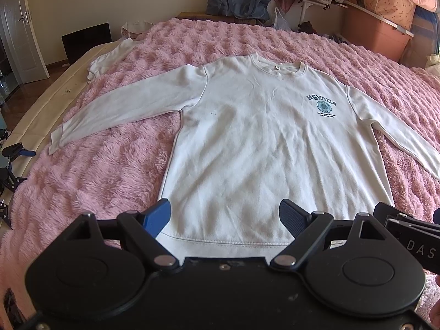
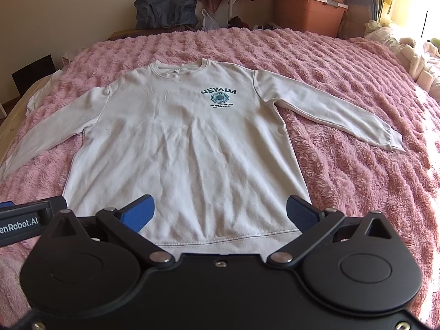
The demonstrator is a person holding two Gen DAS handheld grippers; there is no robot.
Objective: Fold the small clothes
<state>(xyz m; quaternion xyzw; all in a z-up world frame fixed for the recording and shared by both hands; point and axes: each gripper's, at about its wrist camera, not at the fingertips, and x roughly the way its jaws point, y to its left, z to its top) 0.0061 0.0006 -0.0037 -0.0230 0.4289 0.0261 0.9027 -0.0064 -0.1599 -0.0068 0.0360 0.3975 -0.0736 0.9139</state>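
Note:
A white long-sleeved sweatshirt (image 1: 247, 137) with a blue "NEVADA" print lies flat, front up, on a pink fluffy blanket (image 1: 110, 170), both sleeves spread out to the sides. It also shows in the right wrist view (image 2: 187, 148). My left gripper (image 1: 225, 217) is open and empty, hovering over the hem. My right gripper (image 2: 220, 211) is open and empty, also over the hem, beside the left one. The hem's near edge is partly hidden by the gripper bodies.
Another white garment (image 1: 110, 57) lies at the blanket's far left edge. A dark blue bag (image 1: 236, 0), a plastic bag (image 1: 280, 19) and an orange storage box (image 1: 376, 30) stand behind the bed. Light-coloured items (image 2: 420, 57) lie at the right bed edge.

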